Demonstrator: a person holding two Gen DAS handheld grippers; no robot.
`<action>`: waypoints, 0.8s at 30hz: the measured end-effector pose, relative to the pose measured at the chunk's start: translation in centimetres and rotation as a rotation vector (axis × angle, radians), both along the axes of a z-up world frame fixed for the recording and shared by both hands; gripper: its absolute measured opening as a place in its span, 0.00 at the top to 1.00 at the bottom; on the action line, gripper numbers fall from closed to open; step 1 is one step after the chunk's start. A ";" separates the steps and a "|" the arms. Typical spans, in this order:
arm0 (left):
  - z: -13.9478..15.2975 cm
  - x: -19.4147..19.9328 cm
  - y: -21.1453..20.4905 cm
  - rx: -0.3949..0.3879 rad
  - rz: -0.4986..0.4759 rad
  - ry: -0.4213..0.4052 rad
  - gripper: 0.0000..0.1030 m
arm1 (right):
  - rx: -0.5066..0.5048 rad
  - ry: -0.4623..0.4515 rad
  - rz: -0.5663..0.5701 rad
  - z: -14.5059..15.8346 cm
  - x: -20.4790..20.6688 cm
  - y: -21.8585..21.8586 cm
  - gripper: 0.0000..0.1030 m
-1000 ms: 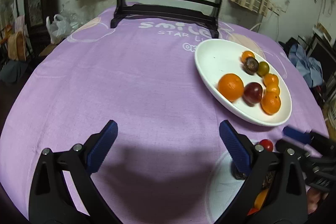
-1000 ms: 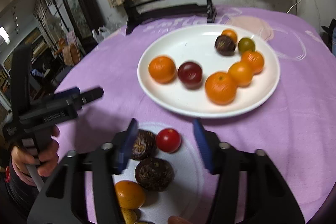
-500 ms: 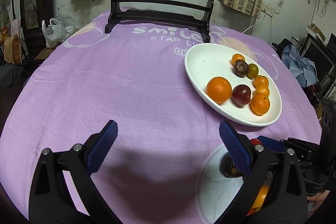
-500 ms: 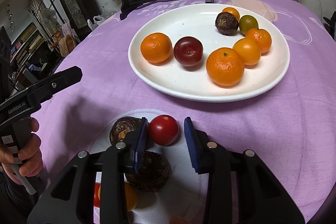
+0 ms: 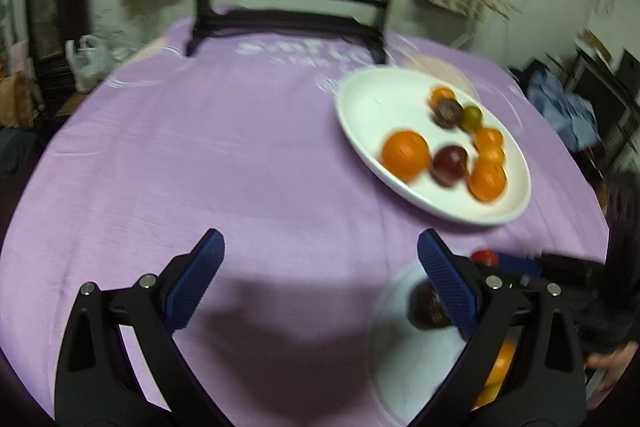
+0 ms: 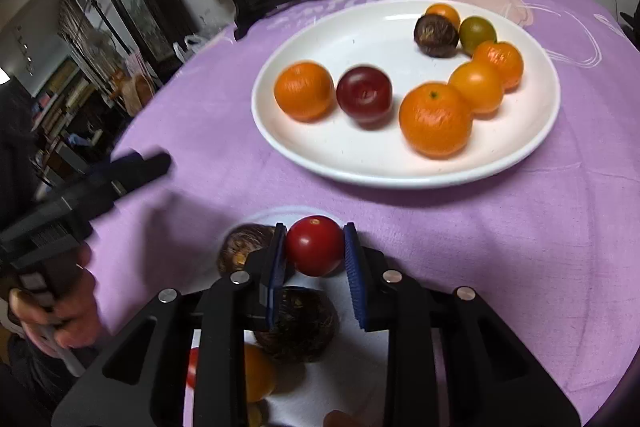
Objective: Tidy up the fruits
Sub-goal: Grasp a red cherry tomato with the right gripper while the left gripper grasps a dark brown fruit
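The right gripper point(image 6: 314, 259) was spread wide a moment ago, with the red tomato point(image 6: 314, 245) sitting loose in the gap. Now its two blue pads have come together and pinch the tomato from both sides. The pads press on its skin at 9 and 3 o'clock.

The tomato sits at the top edge of the small white plate point(image 6: 360, 367), low in the right wrist view. Two dark brown fruits point(image 6: 298, 325) lie just beside it, at about 6 and 9 o'clock from it. An orange fruit point(image 6: 256, 373) is lower down on the same plate.

The big white plate point(image 6: 360, 163) is up at 12 o'clock from the tomato, on the purple tabletop point(image 6: 520, 247). It holds oranges, a dark red plum point(image 6: 364, 95) and some other fruits.

The left gripper point(image 5: 316, 291) is spread wide and holds nothing. It hangs over bare purple cloth, well apart from the big plate.

I think the grab is done. The tomato looks ready to be lifted and carried to the big plate with the other fruits. It is smooth and round, so it could slip or get squashed if the squeeze is wrong.
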State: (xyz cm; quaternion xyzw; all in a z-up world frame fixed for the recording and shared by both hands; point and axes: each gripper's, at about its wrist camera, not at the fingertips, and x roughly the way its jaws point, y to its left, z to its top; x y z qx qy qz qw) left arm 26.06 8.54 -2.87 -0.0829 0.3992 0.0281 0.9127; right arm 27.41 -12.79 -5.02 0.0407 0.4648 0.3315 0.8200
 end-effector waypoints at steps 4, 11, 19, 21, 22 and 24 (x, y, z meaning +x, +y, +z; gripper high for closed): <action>-1.1 0.1 -2.4 0.020 -0.130 0.047 0.06 | 0.027 -0.027 -0.015 1.1 -0.2 -0.9 0.72; -1.3 -1.6 -5.5 0.206 -0.350 0.025 0.15 | 0.032 0.000 -0.020 0.7 0.0 -1.2 0.72; -2.9 -1.5 -6.3 0.254 -0.439 0.065 0.22 | 0.029 0.007 -0.020 0.7 -0.1 -1.1 0.72; -3.0 -1.6 -6.5 0.253 -0.454 0.055 0.22 | 0.026 0.009 -0.021 0.7 -0.2 -1.1 0.72; -3.1 -1.5 -6.7 0.254 -0.464 0.047 0.23 | 0.025 0.011 -0.022 0.6 -0.2 -1.1 0.72; -3.3 -1.3 -7.2 0.246 -0.491 0.045 0.23 | 0.026 0.019 -0.023 0.5 0.0 -1.1 0.72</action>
